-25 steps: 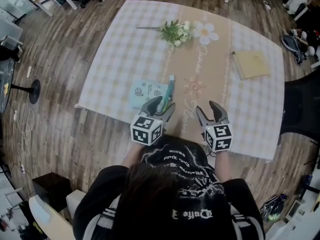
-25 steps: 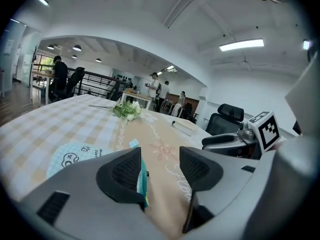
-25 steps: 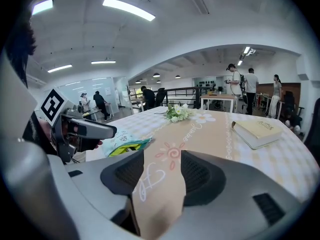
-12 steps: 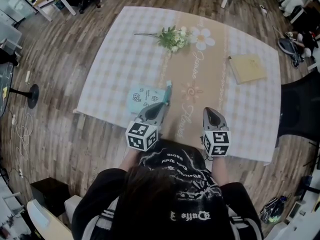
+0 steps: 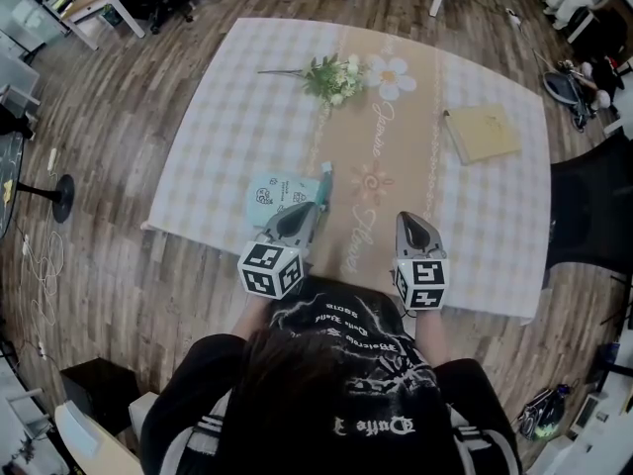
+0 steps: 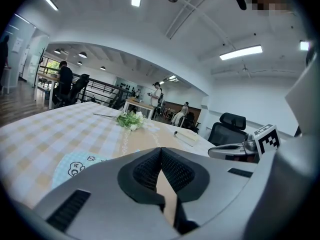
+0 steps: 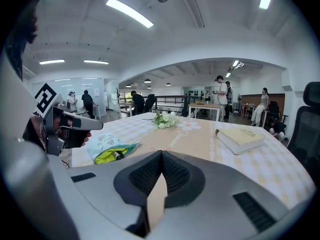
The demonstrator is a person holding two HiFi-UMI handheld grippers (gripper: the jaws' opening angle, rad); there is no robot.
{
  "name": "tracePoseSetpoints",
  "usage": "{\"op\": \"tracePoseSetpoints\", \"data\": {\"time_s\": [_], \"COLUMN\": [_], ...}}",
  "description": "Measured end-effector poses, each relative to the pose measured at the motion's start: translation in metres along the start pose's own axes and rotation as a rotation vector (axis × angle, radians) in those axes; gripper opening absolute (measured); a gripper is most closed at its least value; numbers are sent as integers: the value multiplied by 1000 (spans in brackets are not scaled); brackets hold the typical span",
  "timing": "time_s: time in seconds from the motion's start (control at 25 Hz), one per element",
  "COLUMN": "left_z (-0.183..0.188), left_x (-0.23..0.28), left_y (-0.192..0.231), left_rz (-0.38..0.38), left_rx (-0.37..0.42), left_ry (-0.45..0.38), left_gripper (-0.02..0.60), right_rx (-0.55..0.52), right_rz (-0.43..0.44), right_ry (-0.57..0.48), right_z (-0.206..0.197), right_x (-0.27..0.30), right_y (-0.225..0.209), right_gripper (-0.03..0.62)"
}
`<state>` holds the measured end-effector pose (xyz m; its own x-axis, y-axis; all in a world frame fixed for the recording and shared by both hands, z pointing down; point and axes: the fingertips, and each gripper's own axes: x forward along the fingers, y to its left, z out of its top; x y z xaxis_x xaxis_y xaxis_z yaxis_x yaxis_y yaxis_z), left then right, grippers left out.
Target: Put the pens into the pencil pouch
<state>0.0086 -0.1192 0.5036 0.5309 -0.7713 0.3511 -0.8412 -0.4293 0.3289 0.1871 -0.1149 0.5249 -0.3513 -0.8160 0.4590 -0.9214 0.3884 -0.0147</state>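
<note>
Left tool (image 5: 309, 211), right tool (image 5: 407, 220) snapped shut; soft mint pouch (image 5: 277, 192) gaping.

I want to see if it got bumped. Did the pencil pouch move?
No. The pencil pouch still lies just left of the tan runner, near the table's front edge.

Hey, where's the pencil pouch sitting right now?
In the head view the pencil pouch lies at the near left of the table, just ahead of the left gripper, with the flower sprig far beyond it.
</note>
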Motion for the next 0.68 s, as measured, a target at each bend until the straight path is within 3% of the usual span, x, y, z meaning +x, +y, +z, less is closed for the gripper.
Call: {"op": "tracePoseSetpoints", "data": {"time_s": [0.68], "left_z": [2], "left_x": [-2], "left_y": [10], "left_rz": [47], "left_rx": [25], "left_ry": [5], "left_gripper": [20], "right_rx": [-47], "right_rz": [29], "right_ry": [25], "right_z": [-4], "right_x": [9], "right_y": [9], "right_gripper": [8]}}
